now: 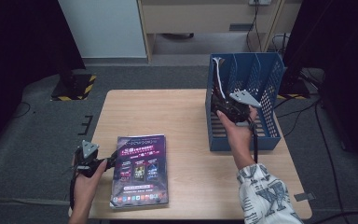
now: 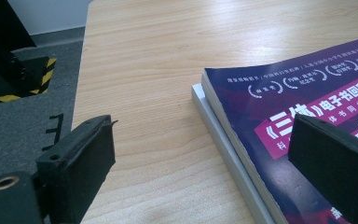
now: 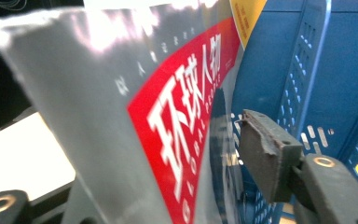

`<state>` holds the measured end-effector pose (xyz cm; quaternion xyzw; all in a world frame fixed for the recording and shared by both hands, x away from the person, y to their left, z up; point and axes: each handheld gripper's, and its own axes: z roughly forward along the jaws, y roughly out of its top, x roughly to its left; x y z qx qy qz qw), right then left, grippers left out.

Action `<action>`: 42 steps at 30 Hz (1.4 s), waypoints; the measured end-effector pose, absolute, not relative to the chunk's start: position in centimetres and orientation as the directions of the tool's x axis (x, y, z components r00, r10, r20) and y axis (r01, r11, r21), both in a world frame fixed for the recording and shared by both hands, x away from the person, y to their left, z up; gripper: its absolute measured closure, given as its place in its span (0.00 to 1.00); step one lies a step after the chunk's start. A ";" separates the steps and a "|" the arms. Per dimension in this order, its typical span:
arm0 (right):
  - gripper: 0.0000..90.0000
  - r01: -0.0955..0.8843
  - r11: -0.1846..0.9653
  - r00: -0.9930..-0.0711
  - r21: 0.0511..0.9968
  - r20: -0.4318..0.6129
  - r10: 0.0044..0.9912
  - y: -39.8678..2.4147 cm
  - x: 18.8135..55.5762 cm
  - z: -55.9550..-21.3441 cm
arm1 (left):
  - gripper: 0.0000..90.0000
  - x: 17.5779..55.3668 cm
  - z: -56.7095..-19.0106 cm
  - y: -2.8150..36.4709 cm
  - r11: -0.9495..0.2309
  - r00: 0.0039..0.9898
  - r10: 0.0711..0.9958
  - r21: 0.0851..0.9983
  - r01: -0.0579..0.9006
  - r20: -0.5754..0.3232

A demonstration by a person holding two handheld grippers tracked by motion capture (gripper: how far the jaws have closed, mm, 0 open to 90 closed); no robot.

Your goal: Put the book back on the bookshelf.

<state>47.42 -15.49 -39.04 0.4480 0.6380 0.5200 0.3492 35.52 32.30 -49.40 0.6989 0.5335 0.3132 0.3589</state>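
My right gripper (image 1: 223,103) sits at the right of the high view, inside the blue rack (image 1: 268,135) on the surface (image 1: 186,116). A magazine (image 3: 121,116) stands upright in the rack's leftmost slot, against its left wall. In the right gripper view its grey cover with the red band takes up the left and centre of the frame; my right finger (image 3: 265,154) stands clear of it, a gap showing between pad and cover, so the fingers are apart with the magazine between them. The rack's blue dividers (image 3: 307,70) crowd the right of that frame.

My left gripper (image 1: 109,158) rests at lower left, fingers spread wide at the left edge of a purple book (image 2: 317,93), which lies on a grey one (image 2: 223,140).
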 end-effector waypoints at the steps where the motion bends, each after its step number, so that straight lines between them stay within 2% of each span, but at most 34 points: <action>1: 0.45 0.208 0.057 -0.354 0.976 0.021 0.935 -15.6 47.4 -39.1 | 0.08 35.5 -49.4 32.3 -0.173 0.235 0.971 0.836 0.521 0.054; 9: 0.30 0.227 0.081 -0.392 0.971 0.015 0.920 -15.6 46.9 -39.1 | 0.08 35.5 -49.4 32.3 -0.176 0.236 0.970 0.835 0.522 0.057; 15: 0.33 0.217 0.075 -0.399 0.973 0.018 0.917 -15.2 46.9 -39.5 | 0.08 35.5 -49.4 32.3 -0.174 0.235 0.970 0.836 0.521 0.056; 16: 0.36 0.220 0.075 -0.398 0.973 0.020 0.917 -15.2 47.1 -39.5 | 0.08 35.5 -49.4 32.3 -0.174 0.235 0.970 0.836 0.521 0.055; 17: 0.43 0.222 0.068 -0.401 0.973 0.028 0.916 -15.2 47.1 -39.5 | 0.08 35.5 -49.4 32.3 -0.174 0.235 0.970 0.836 0.521 0.055; 19: 0.48 0.213 0.070 -0.400 0.975 0.021 0.916 -15.1 47.2 -39.4 | 0.08 35.5 -49.4 32.3 -0.174 0.235 0.970 0.835 0.522 0.055; 21: 0.61 0.211 0.077 -0.415 0.974 0.018 0.910 -15.0 47.3 -39.3 | 0.08 35.5 -49.4 32.3 -0.174 0.235 0.970 0.835 0.522 0.055; 26: 0.62 0.215 0.102 -0.412 0.971 -0.004 0.911 -14.7 47.4 -39.4 | 0.08 35.5 -49.4 32.3 -0.174 0.236 0.970 0.835 0.522 0.055; 35: 0.37 0.228 0.089 -0.418 0.970 0.015 0.908 -14.7 47.2 -39.4 | 0.08 35.5 -49.5 32.3 -0.175 0.238 0.970 0.834 0.523 0.055; 42: 0.29 0.222 0.086 -0.431 0.971 0.019 0.902 -14.8 46.6 -39.4 | 0.08 35.5 -49.4 32.3 -0.174 0.236 0.970 0.835 0.523 0.054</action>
